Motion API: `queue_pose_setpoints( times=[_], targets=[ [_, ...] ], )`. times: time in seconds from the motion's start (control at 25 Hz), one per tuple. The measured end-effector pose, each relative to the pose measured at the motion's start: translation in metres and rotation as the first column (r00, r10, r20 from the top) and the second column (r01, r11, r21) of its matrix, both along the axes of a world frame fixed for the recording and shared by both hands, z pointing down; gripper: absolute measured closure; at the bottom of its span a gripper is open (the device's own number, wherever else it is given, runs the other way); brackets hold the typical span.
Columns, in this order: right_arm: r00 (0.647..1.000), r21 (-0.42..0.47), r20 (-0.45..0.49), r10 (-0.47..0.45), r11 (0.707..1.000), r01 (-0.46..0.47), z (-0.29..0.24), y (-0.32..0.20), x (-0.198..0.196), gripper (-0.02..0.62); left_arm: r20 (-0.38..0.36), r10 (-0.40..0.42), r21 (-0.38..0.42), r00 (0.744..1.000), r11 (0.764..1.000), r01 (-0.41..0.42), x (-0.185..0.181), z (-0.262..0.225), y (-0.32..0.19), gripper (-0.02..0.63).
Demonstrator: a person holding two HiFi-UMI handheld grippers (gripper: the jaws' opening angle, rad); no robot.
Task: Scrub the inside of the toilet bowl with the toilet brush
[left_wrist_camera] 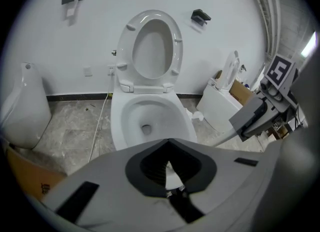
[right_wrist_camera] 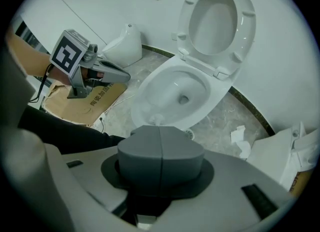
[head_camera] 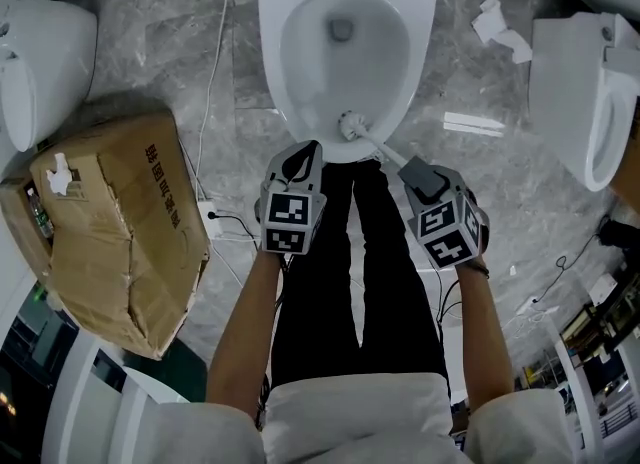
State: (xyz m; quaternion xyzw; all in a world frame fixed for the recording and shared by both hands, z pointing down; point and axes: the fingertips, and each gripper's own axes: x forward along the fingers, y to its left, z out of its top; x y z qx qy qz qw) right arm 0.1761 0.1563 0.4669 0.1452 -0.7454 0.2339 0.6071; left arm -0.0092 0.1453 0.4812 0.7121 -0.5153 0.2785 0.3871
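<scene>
At the near lip of the toilet bowl [head_camera: 296,62] we find the toilet brush [head_camera: 351,126]. Its bristle head rests just inside the front rim, and its pale handle slants back to the right claw [head_camera: 420,174]. That claw is clenched on the handle's upper end. The left claw [head_camera: 298,159] hovers beside it near the rim, its jaws drawn together on nothing. Seat and lid stand raised, so the bowl is open from above.

Handling, in our judgement: the brush is light, with a stiff handle and springy bristles. Gripped at the far end, so long a lever will tend to twist in the pads under scrubbing pressure, and glazed porcelain gives the bristles little bite. A hold lower on the handle, or the left claw steadying it, would serve better.

Clearance: the bowl's curved walls and the underside of the rim confine the head. A cardboard box [head_camera: 110,212] lies near on the left, a second toilet [head_camera: 575,82] stands on the right, and a cable [head_camera: 215,82] trails across the floor. The person's legs stand close behind the rim.
</scene>
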Motion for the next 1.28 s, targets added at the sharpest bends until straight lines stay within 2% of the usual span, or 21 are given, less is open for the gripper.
queue_pose_setpoints(
  times=[0.32, 0.64, 0.88, 1.28],
  targets=[
    [1.0, -0.059, 0.017, -0.002, 0.998, 0.003, -0.001, 0.006, -0.008, 0.419, -0.017, 0.007, -0.002, 1.0, 1.0, -0.007, 0.0, -0.001, 0.009, 0.577],
    [0.993, -0.152, 0.073, 0.096, 0.985, -0.084, 0.003, 0.017, -0.022, 0.417, -0.001, 0.019, -0.006, 1.0, 1.0, -0.019, -0.015, 0.004, 0.017, 0.577],
    [0.985, -0.183, 0.095, 0.144, 0.975, -0.125, 0.007, 0.024, -0.036, 0.414, 0.021, -0.015, -0.009, 1.0, 1.0, 0.015, -0.036, 0.0, 0.018, 0.577],
    [0.97, -0.252, 0.131, 0.205, 0.953, -0.168, 0.013, 0.012, -0.044, 0.414, 0.029, -0.048, -0.025, 0.998, 0.998, 0.049, -0.033, -0.005, 0.006, 0.577]
  ],
)
